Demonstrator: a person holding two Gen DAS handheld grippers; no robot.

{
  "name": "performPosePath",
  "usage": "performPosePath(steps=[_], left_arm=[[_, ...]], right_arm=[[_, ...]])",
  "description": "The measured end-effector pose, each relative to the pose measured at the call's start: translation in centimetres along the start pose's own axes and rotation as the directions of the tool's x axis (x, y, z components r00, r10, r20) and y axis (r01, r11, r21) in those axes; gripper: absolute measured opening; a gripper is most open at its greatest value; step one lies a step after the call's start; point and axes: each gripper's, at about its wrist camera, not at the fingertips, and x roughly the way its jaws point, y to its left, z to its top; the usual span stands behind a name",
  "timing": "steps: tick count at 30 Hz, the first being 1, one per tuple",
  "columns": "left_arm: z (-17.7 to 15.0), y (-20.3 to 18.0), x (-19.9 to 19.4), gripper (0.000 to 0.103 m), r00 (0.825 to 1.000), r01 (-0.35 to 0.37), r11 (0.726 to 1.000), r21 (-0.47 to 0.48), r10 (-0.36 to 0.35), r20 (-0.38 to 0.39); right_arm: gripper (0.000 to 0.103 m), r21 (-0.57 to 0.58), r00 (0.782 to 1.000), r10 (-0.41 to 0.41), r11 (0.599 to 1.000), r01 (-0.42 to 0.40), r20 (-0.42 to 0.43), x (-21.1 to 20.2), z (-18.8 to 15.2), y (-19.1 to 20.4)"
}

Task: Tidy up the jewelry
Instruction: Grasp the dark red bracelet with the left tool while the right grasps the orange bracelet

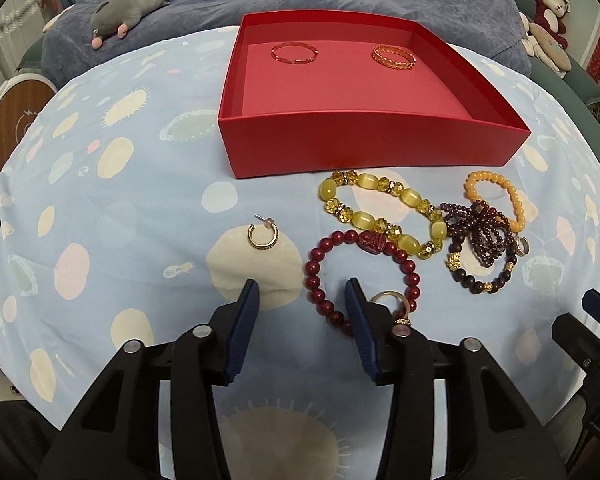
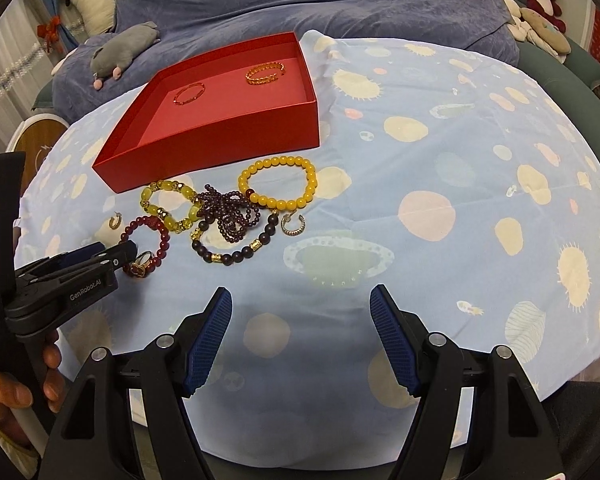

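My left gripper (image 1: 302,292) & right gripper (image 2: 300,300): jaws apart, holding nothing. Red box (image 1: 364,148) w/ two bangles sits mid-bed; bracelet pile (image 2: 236,208) lies just beside its near wall.

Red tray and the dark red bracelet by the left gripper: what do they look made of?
Red tray: likely matte cardboard, judging by thin flat walls and crisp folded corners. Dark red bracelet: glossy round beads, possibly lacquer, stone or resin; one carved bead.

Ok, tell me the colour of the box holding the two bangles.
Red: the box is red outside, pinker red inside. Left wrist view shows it best.
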Motion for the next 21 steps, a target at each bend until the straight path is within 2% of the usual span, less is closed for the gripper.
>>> performPosePath(steps=[1,3,5,14,21], left_arm=[[0.0,-0.1,-0.1,0.03,1.0,0.007,1.0,0.006,-0.007,0.001],[-0.1,0.0,-0.2,0.013,1.0,0.018,1.0,0.01,-0.018,0.004],[-0.2,0.3,-0.3,0.008,1.0,0.028,1.0,0.003,-0.028,0.005],[-0.4,1.2,-0.5,0.008,0.999,0.054,0.998,-0.04,-0.054,0.0],[-0.2,1.5,-0.3,0.008,0.998,0.064,0.997,-0.047,-0.063,0.003]], right_arm=[[0.068,0.003,1.0,0.001,1.0,-0.001,0.0,0.1,0.1,0.0],[0.068,0.007,1.0,-0.001,1.0,0.001,0.005,0.2,0.6,0.0],[0.068,0.008,1.0,-0.005,1.0,0.005,0.011,0.3,1.1,0.0],[0.068,0.02,0.999,-0.041,0.999,0.04,0.036,2.4,5.6,-0.6],[0.063,0.01,0.997,-0.076,0.997,0.076,0.005,5.7,7.4,-0.7]])
